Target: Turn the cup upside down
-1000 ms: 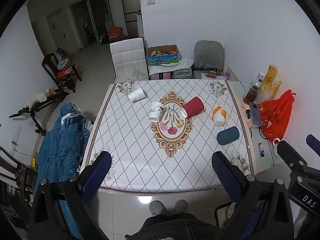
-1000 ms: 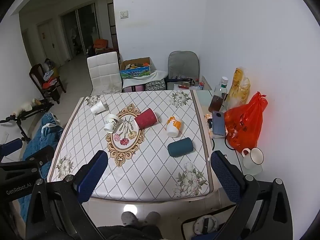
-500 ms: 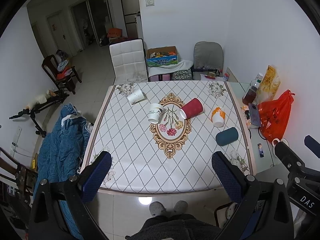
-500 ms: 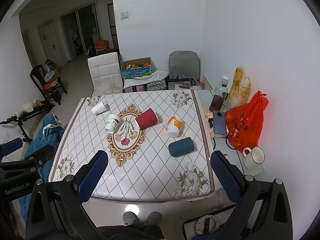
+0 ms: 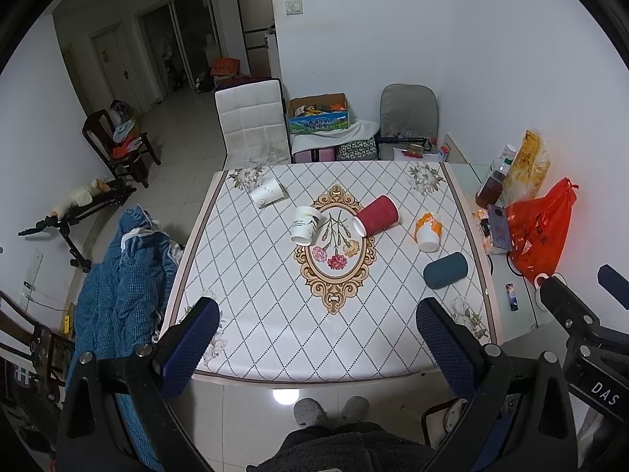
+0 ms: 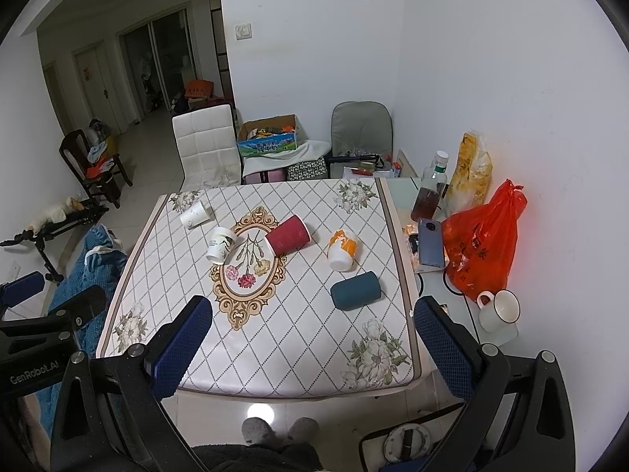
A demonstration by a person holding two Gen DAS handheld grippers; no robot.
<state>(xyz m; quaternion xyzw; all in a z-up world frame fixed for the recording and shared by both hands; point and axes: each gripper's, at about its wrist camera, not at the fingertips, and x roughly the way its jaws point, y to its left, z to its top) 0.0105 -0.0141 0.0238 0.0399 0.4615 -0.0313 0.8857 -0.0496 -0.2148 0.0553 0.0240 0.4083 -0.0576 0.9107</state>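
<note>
Several cups lie on their sides on the patterned table (image 5: 275,334): a white paper cup (image 5: 268,192) at the far left, a white printed cup (image 5: 305,225), a red cup (image 5: 377,214), an orange-and-white cup (image 5: 427,231) and a dark teal cup (image 5: 446,270). The same cups show in the right wrist view: white cup (image 6: 195,214), printed cup (image 6: 221,244), red cup (image 6: 288,234), orange cup (image 6: 342,251), teal cup (image 6: 355,290). My left gripper (image 5: 317,336) and right gripper (image 6: 312,338) are both open and empty, held high above the table's near edge.
A side shelf to the right holds a red plastic bag (image 6: 481,242), a phone (image 6: 430,242), a bottle (image 6: 430,188) and a white mug (image 6: 498,310). A blue blanket (image 5: 118,275) lies left of the table. A white chair (image 5: 251,124) and boxes stand behind it.
Both grippers have drawn back and up slightly, so the table looks a little smaller. The cups have not moved. Both grippers stay open.
</note>
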